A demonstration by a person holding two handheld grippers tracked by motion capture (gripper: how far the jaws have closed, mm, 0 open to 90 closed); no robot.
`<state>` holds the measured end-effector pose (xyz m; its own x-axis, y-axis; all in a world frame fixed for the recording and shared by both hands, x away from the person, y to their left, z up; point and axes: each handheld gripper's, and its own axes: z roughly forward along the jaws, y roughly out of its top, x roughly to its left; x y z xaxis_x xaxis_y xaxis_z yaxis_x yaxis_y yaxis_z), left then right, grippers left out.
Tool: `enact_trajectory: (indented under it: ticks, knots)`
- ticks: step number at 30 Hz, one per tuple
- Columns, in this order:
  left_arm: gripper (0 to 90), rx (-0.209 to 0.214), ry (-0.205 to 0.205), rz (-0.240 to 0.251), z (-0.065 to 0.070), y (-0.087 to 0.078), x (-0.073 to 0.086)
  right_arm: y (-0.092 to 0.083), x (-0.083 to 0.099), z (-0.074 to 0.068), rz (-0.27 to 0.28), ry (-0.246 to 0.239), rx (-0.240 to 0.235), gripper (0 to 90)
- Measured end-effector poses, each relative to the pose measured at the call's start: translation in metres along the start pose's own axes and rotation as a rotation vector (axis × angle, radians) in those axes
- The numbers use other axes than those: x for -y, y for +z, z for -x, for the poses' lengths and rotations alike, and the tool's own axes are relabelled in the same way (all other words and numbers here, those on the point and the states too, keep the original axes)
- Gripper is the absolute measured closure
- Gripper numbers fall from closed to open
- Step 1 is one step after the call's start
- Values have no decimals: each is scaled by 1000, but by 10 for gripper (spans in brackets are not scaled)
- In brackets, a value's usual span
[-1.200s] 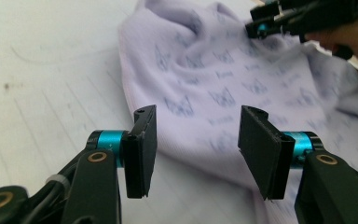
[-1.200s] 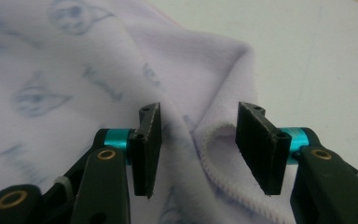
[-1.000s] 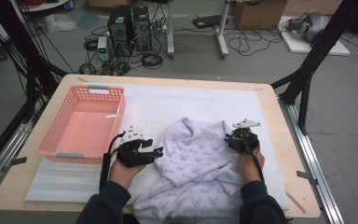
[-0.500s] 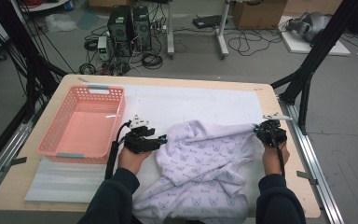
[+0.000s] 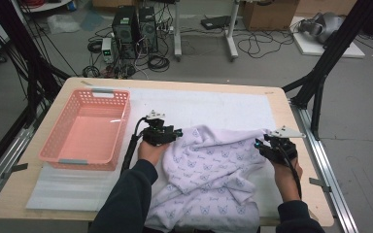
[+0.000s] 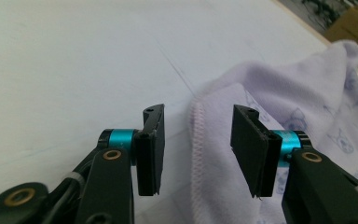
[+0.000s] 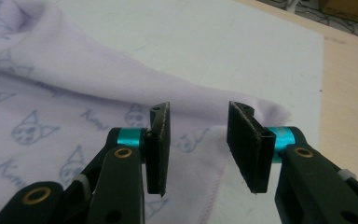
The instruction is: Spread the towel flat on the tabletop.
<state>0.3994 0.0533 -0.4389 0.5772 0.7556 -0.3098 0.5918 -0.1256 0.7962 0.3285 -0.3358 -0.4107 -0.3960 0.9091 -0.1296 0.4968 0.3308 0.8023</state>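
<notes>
A lilac cloth (image 5: 209,165) printed with small cat faces lies crumpled on the white mat, spread between my two hands and hanging over the near table edge. My left gripper (image 5: 177,132) sits at the cloth's upper left corner. In the left gripper view its jaws (image 6: 198,144) have just been closing; the stitched hem (image 6: 200,154) lies between them, with a gap on each side. My right gripper (image 5: 260,144) is at the cloth's right edge. Its jaws (image 7: 198,144) have just been opening and stand apart over the cloth's corner (image 7: 200,126).
A pink plastic basket (image 5: 85,158) stands on the left of the table, close to my left forearm. The white mat (image 5: 213,104) shows bare beyond the cloth. The wooden table edge (image 5: 315,184) runs just right of my right hand.
The right hand has pulled the cloth's edge out to the right, spreading it wider. The left hand has moved away from me and to the right, to the cloth's upper left corner.
</notes>
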Motion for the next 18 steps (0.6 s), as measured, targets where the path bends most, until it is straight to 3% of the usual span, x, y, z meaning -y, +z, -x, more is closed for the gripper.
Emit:
enact_trajectory:
  ticks: [2, 3, 4, 8, 10, 13, 15, 18]
  knots:
    - [591, 9, 7, -57, 4, 9, 2, 0, 4, -3, -6, -12, -9, 588]
    - [682, -16, 24, -86, 6, 11, 4, -1, 5, -4, -13, -14, -16, 586]
    - [830, -41, 52, -122, 8, 11, 5, -1, 7, -6, -16, -12, -19, 585]
    - [857, -93, 116, -167, 15, -9, 14, -5, 11, -11, -19, -8, -56, 559]
    - [855, -101, 124, -141, 18, -27, 24, -6, 12, -18, -26, -25, -80, 554]
    - [853, -116, 162, -145, 20, -44, 33, -5, 12, -31, -25, -39, -178, 511]
    - [853, -115, 162, -119, 22, -55, 39, -3, 11, -42, -29, -48, -271, 505]
    - [852, -99, 148, -92, 25, -66, 48, 0, 10, -60, -52, -103, -329, 507]
